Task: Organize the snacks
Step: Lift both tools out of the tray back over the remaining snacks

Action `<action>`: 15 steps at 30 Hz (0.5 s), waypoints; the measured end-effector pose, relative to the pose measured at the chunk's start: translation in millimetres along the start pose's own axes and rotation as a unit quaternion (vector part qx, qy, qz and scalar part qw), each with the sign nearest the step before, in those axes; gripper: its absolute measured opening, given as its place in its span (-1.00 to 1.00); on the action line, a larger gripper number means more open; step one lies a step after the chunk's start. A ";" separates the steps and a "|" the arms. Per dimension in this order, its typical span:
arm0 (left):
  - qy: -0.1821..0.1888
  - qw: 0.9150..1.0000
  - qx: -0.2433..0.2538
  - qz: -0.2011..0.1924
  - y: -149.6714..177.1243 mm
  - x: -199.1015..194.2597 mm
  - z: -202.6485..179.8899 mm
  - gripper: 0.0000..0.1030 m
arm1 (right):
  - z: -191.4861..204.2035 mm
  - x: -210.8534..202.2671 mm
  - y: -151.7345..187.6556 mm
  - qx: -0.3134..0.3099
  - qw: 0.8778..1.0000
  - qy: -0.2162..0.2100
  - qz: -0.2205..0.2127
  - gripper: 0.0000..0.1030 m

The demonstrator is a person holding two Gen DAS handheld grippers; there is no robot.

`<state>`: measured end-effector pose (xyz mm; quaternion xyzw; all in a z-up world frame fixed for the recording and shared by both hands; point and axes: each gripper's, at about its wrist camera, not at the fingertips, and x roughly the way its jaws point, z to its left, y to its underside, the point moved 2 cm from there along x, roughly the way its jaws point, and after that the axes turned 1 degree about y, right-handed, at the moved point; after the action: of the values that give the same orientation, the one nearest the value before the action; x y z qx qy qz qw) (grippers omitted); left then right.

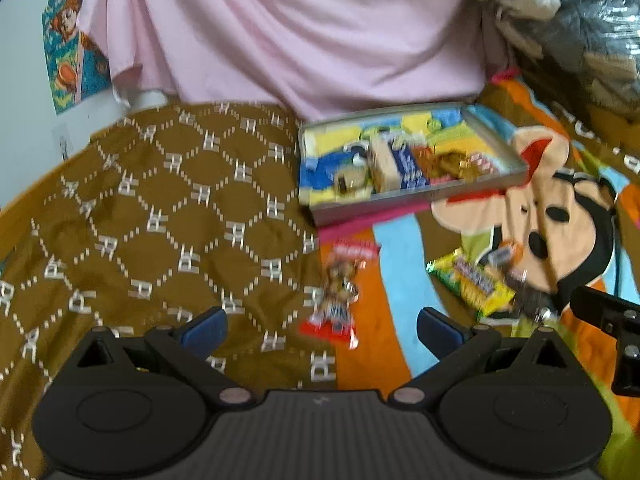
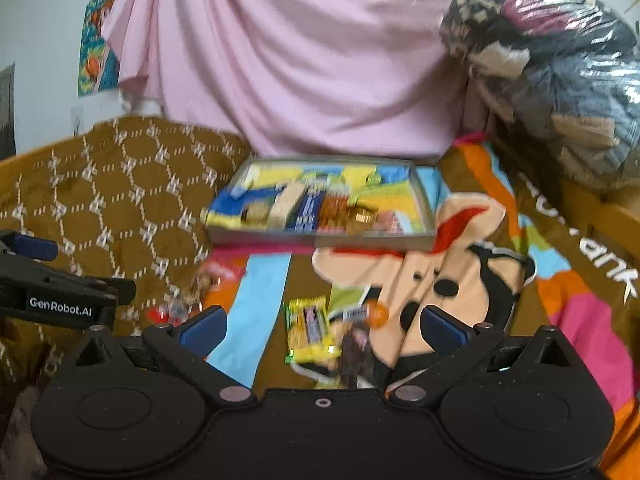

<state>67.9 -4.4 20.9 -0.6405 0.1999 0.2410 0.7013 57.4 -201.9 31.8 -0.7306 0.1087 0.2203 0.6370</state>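
On blanket (image 1: 392, 320): one tray (image 1: 480, 190), three loose snack packets, two claws gaping.

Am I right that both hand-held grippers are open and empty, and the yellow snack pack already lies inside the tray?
Not quite: the right wrist view shows the yellow snack pack on the blanket, outside the tray. Both the left hand-held gripper and right hand-held gripper are open and empty.

Both black two-finger tongs with blue pads — left tongs (image 1: 322, 326) and right tongs (image 2: 323, 325) — hover side by side, fingers spread wide, gripping nothing.
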 end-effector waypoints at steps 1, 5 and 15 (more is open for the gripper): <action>0.000 1.000 0.000 0.006 2.9 2.4 0.8 0.99 | 1.1 1.5 4.0 -0.001 1.000 -0.001 0.007 0.99; -0.007 0.999 -0.001 0.037 14.3 16.3 5.0 0.99 | 5.7 10.5 17.6 -0.006 0.999 -0.005 0.036 0.99; -0.019 0.998 -0.001 0.066 26.8 35.3 12.9 0.99 | 15.8 34.2 38.5 -0.016 0.996 -0.021 0.085 0.99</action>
<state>80.0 13.0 -20.1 -0.6221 0.2284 0.2994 0.6865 67.7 -188.6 -19.4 -0.7240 0.1535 0.2908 0.6063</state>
